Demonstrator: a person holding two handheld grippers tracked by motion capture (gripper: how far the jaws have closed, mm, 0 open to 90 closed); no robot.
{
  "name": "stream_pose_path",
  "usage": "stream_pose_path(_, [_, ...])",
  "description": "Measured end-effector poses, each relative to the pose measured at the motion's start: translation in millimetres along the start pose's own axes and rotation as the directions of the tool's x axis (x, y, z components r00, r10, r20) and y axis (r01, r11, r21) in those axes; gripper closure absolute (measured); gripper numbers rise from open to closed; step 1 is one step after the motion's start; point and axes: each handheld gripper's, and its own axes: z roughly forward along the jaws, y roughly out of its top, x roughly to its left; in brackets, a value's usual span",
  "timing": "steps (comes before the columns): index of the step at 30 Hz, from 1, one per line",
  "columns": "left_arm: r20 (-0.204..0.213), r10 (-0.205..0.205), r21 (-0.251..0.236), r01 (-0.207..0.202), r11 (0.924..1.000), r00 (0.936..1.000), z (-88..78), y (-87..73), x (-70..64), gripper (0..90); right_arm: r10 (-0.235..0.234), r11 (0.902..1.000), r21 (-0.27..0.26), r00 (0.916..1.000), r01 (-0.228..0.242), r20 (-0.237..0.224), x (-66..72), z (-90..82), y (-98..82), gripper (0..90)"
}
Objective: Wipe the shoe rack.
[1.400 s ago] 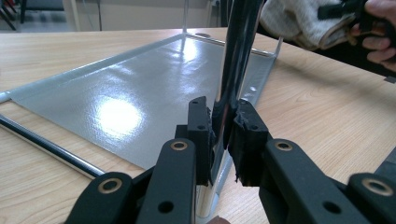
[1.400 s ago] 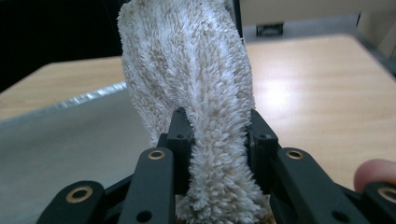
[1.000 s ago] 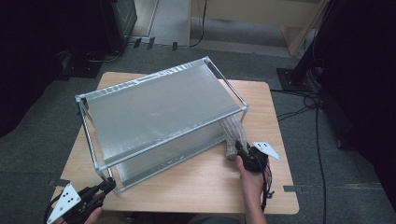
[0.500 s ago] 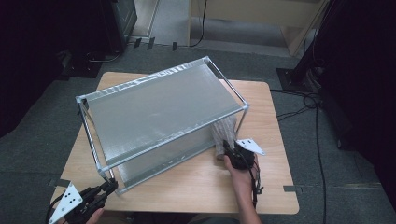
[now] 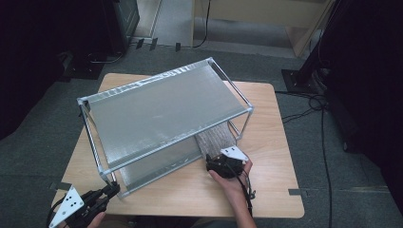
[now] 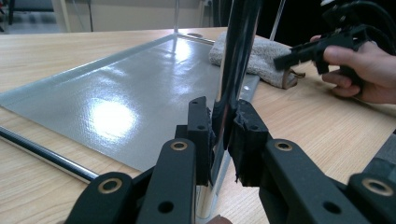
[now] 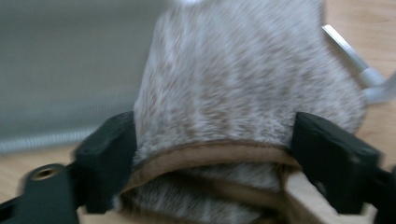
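Jaws of the right gripper (image 7: 210, 154) stand wide, having just been opening, and the folded grey towel (image 7: 243, 93) lies between them: its hemmed near edge spans almost the whole gap, a black pad close at each side, though whether the pads touch the pile I cannot tell through the blur. From the jaws the towel runs straight ahead, long axis away from the hand and in under the rack's (image 5: 166, 111) upper shelf. In the high view the right gripper (image 5: 219, 161) sits at the rack's near right corner, by the table's (image 5: 280, 190) near right part, with the towel (image 5: 216, 137) lying on the lower shelf and its near end poking out toward the hand. The right hand is plainly the nearer one. Left gripper (image 6: 223, 133) is clamped narrow on the rack's upright chrome post (image 6: 236, 60) at the near left corner, well apart from the towel (image 6: 261, 56), likely steadying the frame.
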Motion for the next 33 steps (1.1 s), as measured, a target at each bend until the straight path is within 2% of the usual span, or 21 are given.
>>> stream_pose_path(2, [0.0, -0.001, 0.001, 0.001, 1.0, 1.0, 0.2, 0.1, 0.1, 79.7, -0.038, 0.9984, 0.044, 0.9989, 0.036, 0.027, 6.5, 5.1, -2.5, 36.1])
stream_pose_path(3, [0.001, -0.001, 0.001, 0.001, 1.0, 1.0, 0.2, 0.1, 0.2, 79.7, -0.04, 0.9983, 0.045, 0.9988, 0.039, 0.029, 6.5, 5.4, -2.1, 43.8])
stream_pose_path(4, [0.002, 0.0, 0.001, 0.0, 1.0, 1.0, 0.2, 0.0, 0.3, 79.7, -0.028, 0.9989, 0.039, 0.9991, 0.027, 0.031, 5.0, 4.9, -1.4, 55.4])
stream_pose_path(6, [0.003, -0.001, -0.001, 0.001, 1.0, 1.0, 0.1, -0.2, 0.3, 79.7, 0.007, 0.9996, 0.027, 0.9996, -0.008, 0.028, -2.7, 3.7, 0.1, 68.2])
stream_pose_path(8, [0.003, -0.001, -0.001, 0.001, 1.0, 1.0, -0.1, -0.3, 0.3, 79.7, 0.034, 0.9994, 0.003, 0.9963, -0.034, 0.079, -11.8, 2.3, 1.3, 73.8])
stream_pose_path(9, [0.002, 0.0, -0.002, 0.0, 1.0, 1.0, -0.2, -0.3, 0.2, 79.7, 0.068, 0.9977, -0.017, 0.9918, -0.066, 0.108, -19.1, 0.6, 1.6, 76.0])
stream_pose_path(11, [0.003, 0.002, -0.003, -0.002, 1.0, 1.0, -0.5, -0.3, -0.3, 79.7, 0.088, 0.996, -0.025, 0.9887, -0.086, 0.121, -25.3, 0.0, 1.0, 77.2])
stream_pose_path(14, [0.012, -0.008, -0.01, 0.008, 0.9999, 0.9999, -2.0, 1.1, -1.1, 78.8, 0.077, 0.9969, -0.022, 0.9922, -0.076, 0.098, -22.5, 0.5, -2.0, 77.7])
stream_pose_path(17, [0.02, -0.029, -0.039, 0.03, 0.9988, 0.9994, -3.6, 3.5, -1.4, 75.3, 0.042, 0.999, -0.017, 0.9975, -0.041, 0.057, -7.3, -0.5, -2.0, 77.8])
stream_pose_path(20, [0.016, -0.022, -0.044, 0.023, 0.9988, 0.9996, -4.6, 5.2, -2.2, 78.1, 0.003, 0.9999, -0.012, 0.9999, -0.003, 0.014, 12.9, -1.6, -2.7, 77.7])
stream_pose_path(23, [0.015, -0.02, -0.035, 0.02, 0.9992, 0.9997, -4.0, 5.9, -2.5, 79.1, -0.02, 0.9998, -0.008, 0.9987, 0.02, -0.047, 33.6, -3.2, -4.2, 77.7])
stream_pose_path(25, [0.013, -0.022, -0.033, 0.022, 0.9992, 0.9997, -3.0, 5.9, -3.4, 79.2, -0.035, 0.9994, -0.008, 0.995, 0.035, -0.094, 49.4, -3.9, -5.7, 77.7])
stream_pose_path(29, [0.018, -0.025, -0.032, 0.025, 0.9992, 0.9995, -1.2, 5.9, -5.4, 79.3, -0.089, 0.996, -0.011, 0.9776, 0.089, -0.191, 85.7, -4.7, -10.6, 77.5])
stream_pose_path(33, [0.024, -0.025, -0.028, 0.025, 0.9993, 0.9994, -0.1, 5.8, -6.9, 79.3, -0.162, 0.9865, -0.021, 0.946, 0.162, -0.281, 120.8, -7.3, -16.0, 77.4])
